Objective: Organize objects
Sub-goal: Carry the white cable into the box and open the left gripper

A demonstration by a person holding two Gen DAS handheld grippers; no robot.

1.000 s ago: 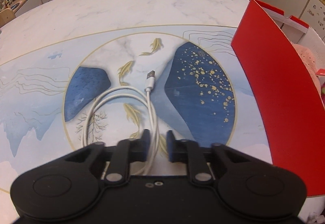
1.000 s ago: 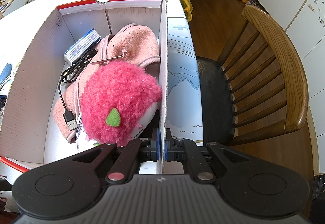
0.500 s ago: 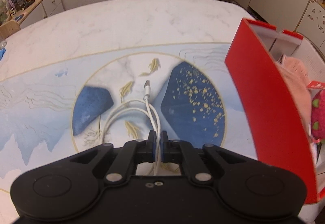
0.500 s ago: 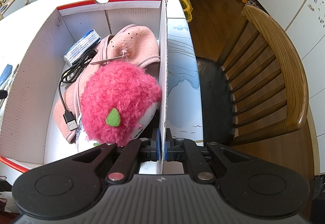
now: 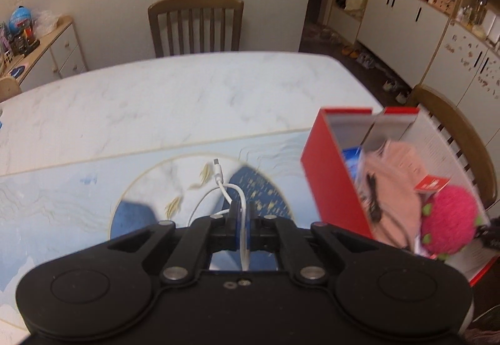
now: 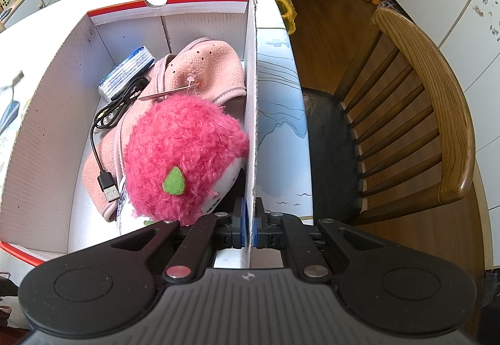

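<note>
My left gripper is shut on the white USB cable, which hangs in loops above the patterned table mat, its plug pointing away. To its right stands the red cardboard box. In the right wrist view my right gripper is shut on the box's right wall. Inside the box lie a pink furry plush toy, a pink fleece hat, a black USB cable and a blue-and-white packet.
A wooden chair stands right of the table beside the box. Another chair is at the far side of the marble table. White cabinets line the right wall; a low dresser is at the far left.
The left gripper closed on the white cable and rose with it, lifting the loops off the mat; the box interior came into its view. The right gripper kept still on the box wall.
</note>
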